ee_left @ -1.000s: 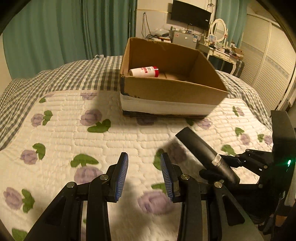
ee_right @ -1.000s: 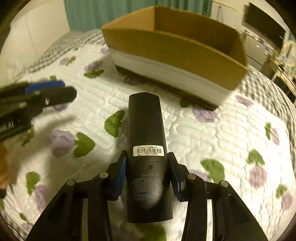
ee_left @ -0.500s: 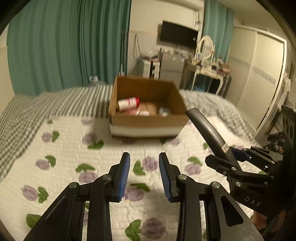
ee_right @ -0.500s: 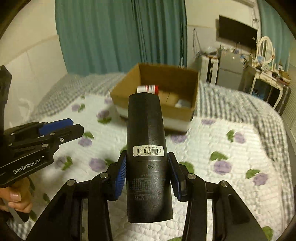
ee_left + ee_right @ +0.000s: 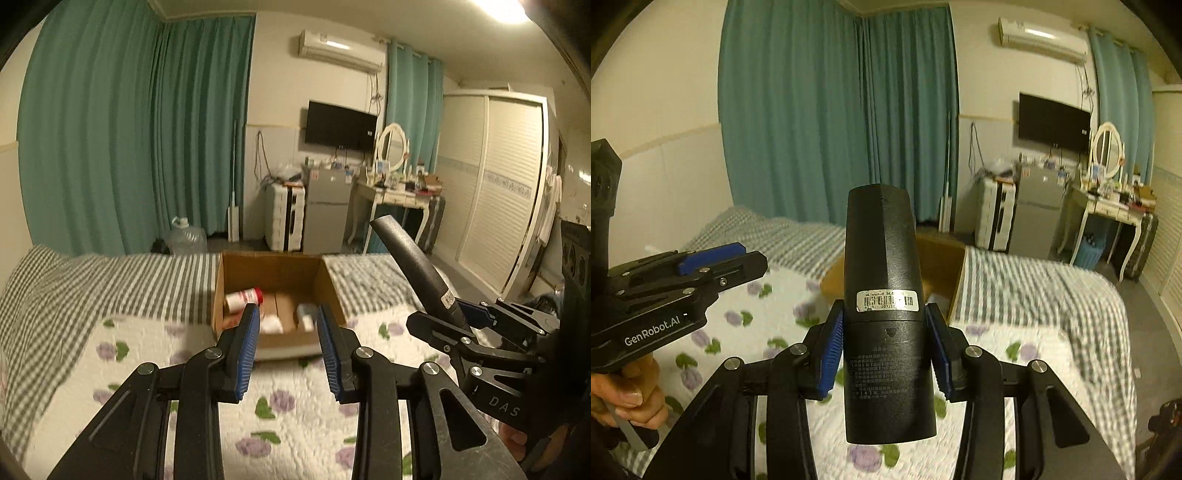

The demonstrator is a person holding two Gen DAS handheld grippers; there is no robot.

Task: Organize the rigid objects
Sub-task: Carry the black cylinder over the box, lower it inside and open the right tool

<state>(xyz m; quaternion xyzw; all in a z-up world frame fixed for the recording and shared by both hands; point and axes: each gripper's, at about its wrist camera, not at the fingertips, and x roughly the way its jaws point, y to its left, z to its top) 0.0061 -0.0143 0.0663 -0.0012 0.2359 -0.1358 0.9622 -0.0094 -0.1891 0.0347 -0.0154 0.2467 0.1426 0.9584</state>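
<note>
My right gripper (image 5: 886,354) is shut on a long black device (image 5: 884,295) with a white barcode label, held up above the bed; it also shows in the left wrist view (image 5: 413,266), sticking up from the right gripper (image 5: 454,321). My left gripper (image 5: 286,350) is open and empty, high above the quilt; it shows in the right wrist view (image 5: 713,262). An open cardboard box (image 5: 236,269) sits on the bed ahead, holding a white bottle with a red cap (image 5: 243,297) and other small items. In the right wrist view the box (image 5: 942,266) is mostly hidden behind the device.
The bed has a white floral quilt (image 5: 155,354) and a grey checked blanket (image 5: 92,280). Beyond it stand teal curtains (image 5: 129,147), a water jug (image 5: 186,236), a small fridge (image 5: 325,214), a dressing table (image 5: 395,192) and a white wardrobe (image 5: 502,199).
Both grippers have risen and pulled back from the box, which now looks smaller and farther. The black device stays gripped in the right gripper. The left gripper stays open.
</note>
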